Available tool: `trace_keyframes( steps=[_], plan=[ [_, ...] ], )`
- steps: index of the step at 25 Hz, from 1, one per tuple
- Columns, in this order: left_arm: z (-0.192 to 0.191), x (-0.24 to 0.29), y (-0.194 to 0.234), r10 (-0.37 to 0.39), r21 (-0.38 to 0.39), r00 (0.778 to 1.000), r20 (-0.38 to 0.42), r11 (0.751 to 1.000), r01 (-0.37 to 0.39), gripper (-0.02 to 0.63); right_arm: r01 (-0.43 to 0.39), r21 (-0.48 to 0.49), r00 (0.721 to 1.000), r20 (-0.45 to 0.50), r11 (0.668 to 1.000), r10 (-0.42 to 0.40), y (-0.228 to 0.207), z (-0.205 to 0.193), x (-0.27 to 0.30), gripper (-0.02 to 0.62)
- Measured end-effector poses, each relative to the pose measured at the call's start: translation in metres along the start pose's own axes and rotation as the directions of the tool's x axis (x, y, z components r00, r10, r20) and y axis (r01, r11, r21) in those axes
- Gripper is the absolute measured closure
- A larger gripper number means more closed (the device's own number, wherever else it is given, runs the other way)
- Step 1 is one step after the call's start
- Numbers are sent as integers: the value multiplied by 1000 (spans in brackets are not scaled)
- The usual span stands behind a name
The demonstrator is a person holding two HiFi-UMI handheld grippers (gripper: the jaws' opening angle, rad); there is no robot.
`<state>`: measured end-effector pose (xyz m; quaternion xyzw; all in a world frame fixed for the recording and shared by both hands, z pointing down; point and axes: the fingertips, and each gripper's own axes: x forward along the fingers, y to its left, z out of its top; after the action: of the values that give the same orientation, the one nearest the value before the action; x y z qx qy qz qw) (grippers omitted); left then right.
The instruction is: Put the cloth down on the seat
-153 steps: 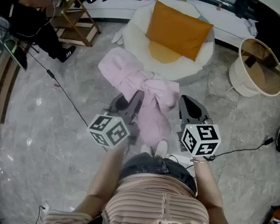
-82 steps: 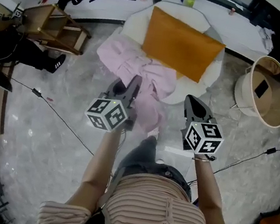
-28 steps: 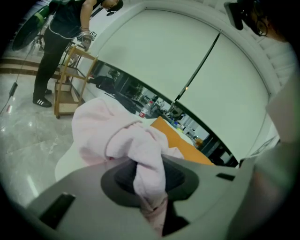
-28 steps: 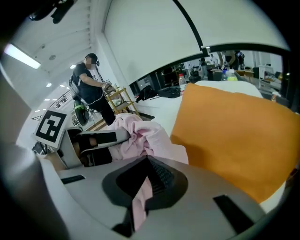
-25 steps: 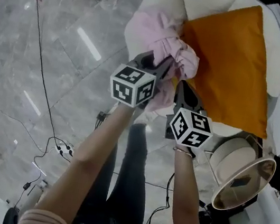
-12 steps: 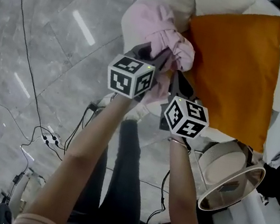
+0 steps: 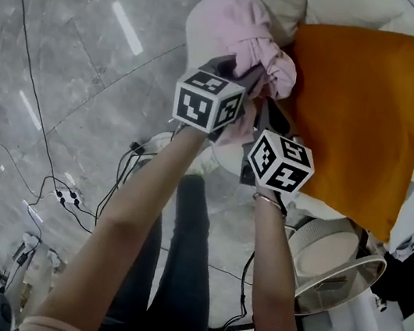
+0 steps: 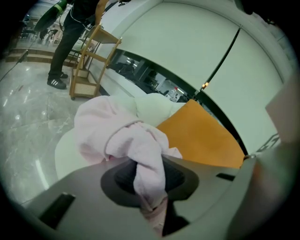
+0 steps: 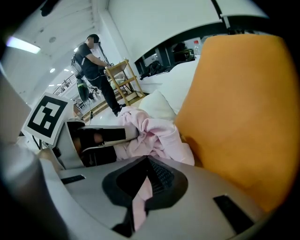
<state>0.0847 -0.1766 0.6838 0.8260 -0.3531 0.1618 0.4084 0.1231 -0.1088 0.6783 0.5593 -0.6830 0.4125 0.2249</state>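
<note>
A pale pink cloth [image 7: 245, 37] is bunched over the front of a cream round seat [image 7: 218, 12], beside an orange cushion [image 7: 367, 110]. My left gripper [image 7: 242, 76] is shut on a fold of the cloth [image 8: 145, 159], which runs down between its jaws. My right gripper [image 7: 267, 116] sits just right of it, shut on a thin strip of the same cloth [image 9: 140, 197]. In the right gripper view the left gripper [image 9: 93, 140] shows at the left, and the cloth [image 9: 154, 133] lies against the cushion [image 9: 243, 122].
A round basket-like lampshade [image 7: 335, 270] stands by the seat at the lower right. Black cables [image 7: 67, 195] trail over the grey marble floor. A person [image 9: 96, 70] stands by a wooden rack [image 9: 124, 77] far back. My own legs [image 7: 172, 273] are below.
Both grippers have sunk toward the seat with the cloth still in them. The cloth bundle now rests lower on the seat front, next to the cushion.
</note>
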Motion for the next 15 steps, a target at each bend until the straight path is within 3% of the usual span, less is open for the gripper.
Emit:
trace_keyframes(
  steps=[15],
  plan=[
    [-10, 31, 13, 22, -12, 999, -46, 1000, -22, 508, 2, -1, 999, -32, 1000, -2, -13, -6, 24, 588]
  ],
)
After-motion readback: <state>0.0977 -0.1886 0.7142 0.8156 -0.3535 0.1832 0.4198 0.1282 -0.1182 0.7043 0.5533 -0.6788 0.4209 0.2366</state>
